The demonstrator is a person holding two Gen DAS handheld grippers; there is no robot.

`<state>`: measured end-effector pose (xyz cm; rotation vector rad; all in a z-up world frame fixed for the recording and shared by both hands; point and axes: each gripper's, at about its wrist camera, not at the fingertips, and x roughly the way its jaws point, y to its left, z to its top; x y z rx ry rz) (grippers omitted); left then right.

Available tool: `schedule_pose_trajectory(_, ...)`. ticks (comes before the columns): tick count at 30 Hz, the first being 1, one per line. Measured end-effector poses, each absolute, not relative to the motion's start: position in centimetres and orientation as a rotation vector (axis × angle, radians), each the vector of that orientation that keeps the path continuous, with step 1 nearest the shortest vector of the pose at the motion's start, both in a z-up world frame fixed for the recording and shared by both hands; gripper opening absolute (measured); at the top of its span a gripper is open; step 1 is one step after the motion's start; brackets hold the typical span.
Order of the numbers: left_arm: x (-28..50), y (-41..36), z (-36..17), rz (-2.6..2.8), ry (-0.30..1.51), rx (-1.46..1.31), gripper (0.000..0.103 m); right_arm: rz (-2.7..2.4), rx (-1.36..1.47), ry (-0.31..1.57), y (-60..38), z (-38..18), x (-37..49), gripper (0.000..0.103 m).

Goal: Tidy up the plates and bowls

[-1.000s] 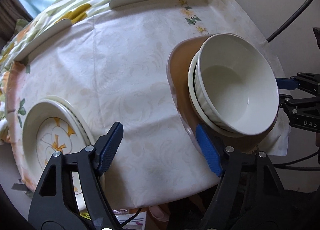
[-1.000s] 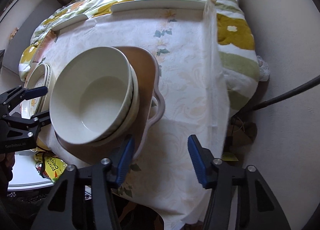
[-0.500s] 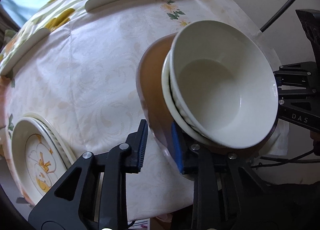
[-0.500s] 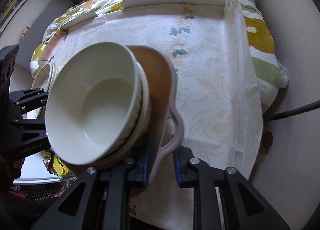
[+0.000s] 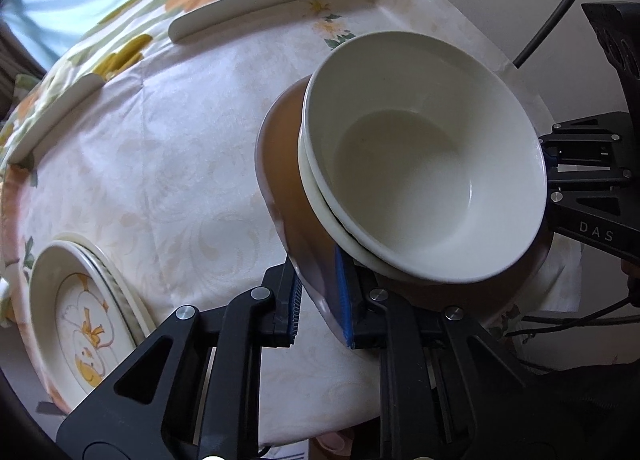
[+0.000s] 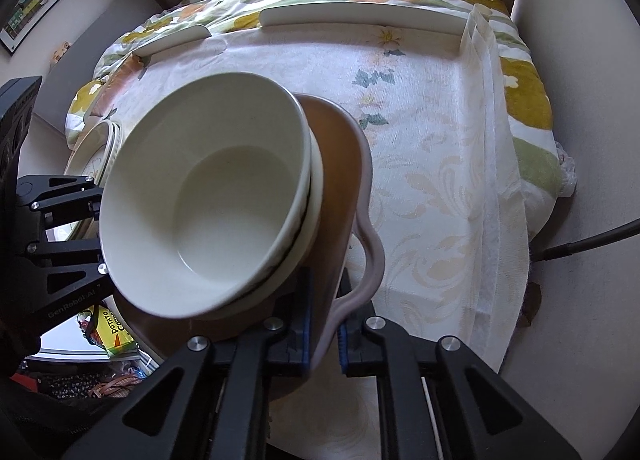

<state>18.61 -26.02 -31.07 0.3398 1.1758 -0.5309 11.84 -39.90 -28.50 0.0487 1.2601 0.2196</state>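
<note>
A brown dish with a pale rim (image 5: 288, 163) (image 6: 340, 147) carries a stack of white bowls (image 5: 420, 163) (image 6: 208, 195). My left gripper (image 5: 320, 300) is shut on the dish's left rim. My right gripper (image 6: 324, 324) is shut on its right rim, by the looped handle (image 6: 370, 260). Both hold the dish tilted and above the table. A stack of flower-patterned plates (image 5: 80, 324) (image 6: 94, 151) lies on the table at the left.
The table has a pale floral cloth (image 5: 160, 163) (image 6: 432, 163). White bars (image 5: 272, 7) (image 6: 360, 15) lie along its far edge. A wall is close on the right. A yellow snack box (image 6: 116, 332) lies below the table edge.
Both grippers went from open beside the dish to shut on its opposite rims. The dish with the bowls has risen and tilted off the table.
</note>
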Motion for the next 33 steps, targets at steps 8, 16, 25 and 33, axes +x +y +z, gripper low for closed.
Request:
schedule_pose_trajectory(8,18.7,-25.1,-28.8,-0.484,1.128,0.311,0.013,0.238,0.026,1.21,-39.6,-26.7,12.6,0.009)
schedule_pose_trajectory(16,18.7,-21.0,-25.2,-0.415,1.079,0.278,0.013,0.303,-0.035,1.154,-36.1,-23.2,14.1,0.009)
schedule_pose_trajectory(25,18.9,-12.1,-22.7,-0.394,1.067,0.266,0.013,0.325,-0.056,1.125,-28.0,-20.8,14.9,0.009)
schedule_pose_trajectory(33,18.6,-4.1,-23.8,-0.404,1.106,0.305,0.013,0.312,-0.012,1.159,-20.1,-22.3,14.9,0.009)
